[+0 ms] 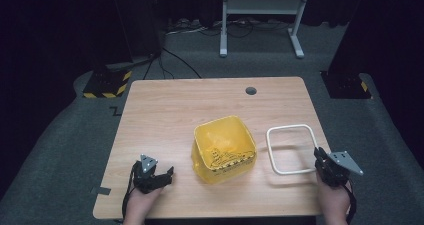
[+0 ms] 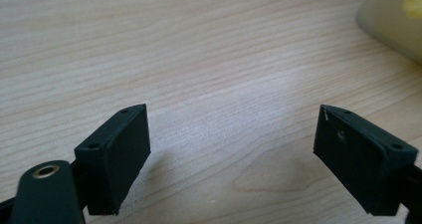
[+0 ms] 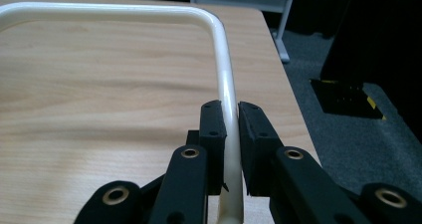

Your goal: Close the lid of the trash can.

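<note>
The right claw (image 1: 318,157) gripped the white frame (image 1: 291,148) at its lower-right side, the tube pinched between the pads (image 3: 214,129). In the high view the frame lay right of centre on the worktop (image 1: 165,110), just right of the yellow bin (image 1: 224,147), stretching up-left from the claw. The left claw (image 1: 167,174), wide and empty, rested low at lower left.

Table (image 1: 165,110) evenly lit from above, surroundings dark; soft shadows; yellow container (image 2: 393,20) blurred at frame edge.
</note>
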Tool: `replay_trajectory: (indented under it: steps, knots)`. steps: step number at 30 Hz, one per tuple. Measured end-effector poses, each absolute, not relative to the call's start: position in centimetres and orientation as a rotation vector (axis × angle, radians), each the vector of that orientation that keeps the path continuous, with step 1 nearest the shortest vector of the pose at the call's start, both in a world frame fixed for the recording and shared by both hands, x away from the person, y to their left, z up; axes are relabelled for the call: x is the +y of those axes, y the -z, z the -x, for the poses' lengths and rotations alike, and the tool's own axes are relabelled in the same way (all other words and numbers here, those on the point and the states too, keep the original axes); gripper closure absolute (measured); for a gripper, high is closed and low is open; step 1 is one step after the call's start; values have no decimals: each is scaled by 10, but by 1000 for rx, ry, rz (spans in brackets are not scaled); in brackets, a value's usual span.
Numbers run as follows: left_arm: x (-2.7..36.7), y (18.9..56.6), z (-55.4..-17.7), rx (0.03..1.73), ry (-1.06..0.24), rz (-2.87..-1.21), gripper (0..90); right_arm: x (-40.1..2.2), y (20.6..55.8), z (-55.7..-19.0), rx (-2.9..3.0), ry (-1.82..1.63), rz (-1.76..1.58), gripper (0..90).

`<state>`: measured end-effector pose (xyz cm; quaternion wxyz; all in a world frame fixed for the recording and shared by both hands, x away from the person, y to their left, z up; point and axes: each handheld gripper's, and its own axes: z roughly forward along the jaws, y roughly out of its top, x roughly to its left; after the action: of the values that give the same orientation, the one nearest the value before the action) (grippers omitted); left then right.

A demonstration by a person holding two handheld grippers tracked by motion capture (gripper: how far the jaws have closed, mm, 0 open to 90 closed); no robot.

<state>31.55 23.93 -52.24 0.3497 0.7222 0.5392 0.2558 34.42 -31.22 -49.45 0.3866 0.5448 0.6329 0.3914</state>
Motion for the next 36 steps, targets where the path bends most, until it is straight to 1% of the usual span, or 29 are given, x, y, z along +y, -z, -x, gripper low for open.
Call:
replay_trajectory:
  steps: [6,11,13,17,24,27,31,36]
  knots:
    - [235,510,-308,1306,-726,-1791,143,-305,482,-336,1571,-1040,-1343,813]
    - [226,496,-302,1247,-733,-1763,143,-298,471,-330,1543,-1086,-1324,811]
    - [222,489,-300,1204,-755,-1747,143,-296,466,-328,1533,-1102,-1308,811]
    - [215,475,-295,1162,-748,-1680,143,-291,455,-323,1505,-1136,-1282,811]
    - [205,456,-288,1088,-822,-1619,143,-280,441,-320,1497,-1188,-1256,811]
    - [204,451,-286,1053,-832,-1579,143,-274,433,-318,1495,-1208,-1232,811]
    - [202,443,-281,1005,-878,-1528,143,-265,424,-317,1482,-1234,-1216,812]
    - [199,439,-281,979,-888,-1516,142,-253,417,-315,1478,-1269,-1195,812]
